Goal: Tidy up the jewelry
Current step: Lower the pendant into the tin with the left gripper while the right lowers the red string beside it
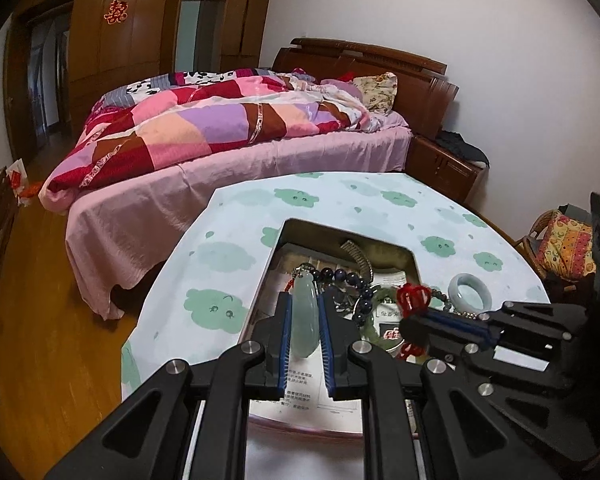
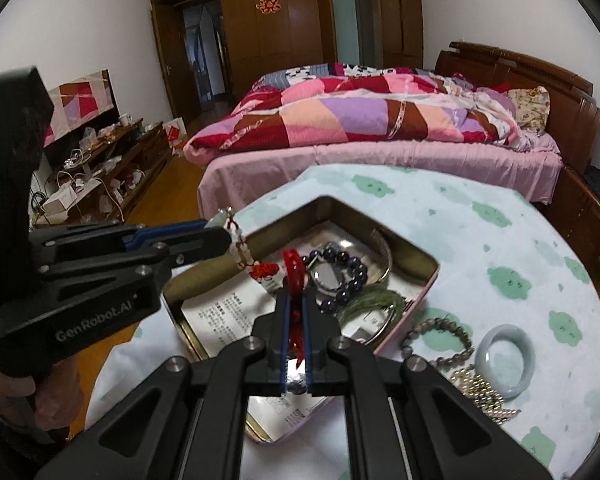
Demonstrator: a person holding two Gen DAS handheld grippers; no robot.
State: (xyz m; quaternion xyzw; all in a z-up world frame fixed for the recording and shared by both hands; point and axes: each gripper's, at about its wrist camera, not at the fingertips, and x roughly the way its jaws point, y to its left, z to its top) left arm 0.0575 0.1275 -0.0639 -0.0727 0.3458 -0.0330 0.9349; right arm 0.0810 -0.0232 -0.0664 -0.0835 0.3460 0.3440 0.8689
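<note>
While the left gripper [image 1: 304, 320] clamps a pale jade pendant [image 1: 305, 316], the right gripper [image 2: 296, 320] pinches a red cord [image 2: 295, 276] above the open tin [image 2: 412, 252].

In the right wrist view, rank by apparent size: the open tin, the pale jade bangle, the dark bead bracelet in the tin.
1. open tin, far the largest.
2. pale jade bangle on the table.
3. dark bead bracelet; it looks close to the bangle but lies farther from the camera, so ranks 2 and 3 are unsure.
</note>
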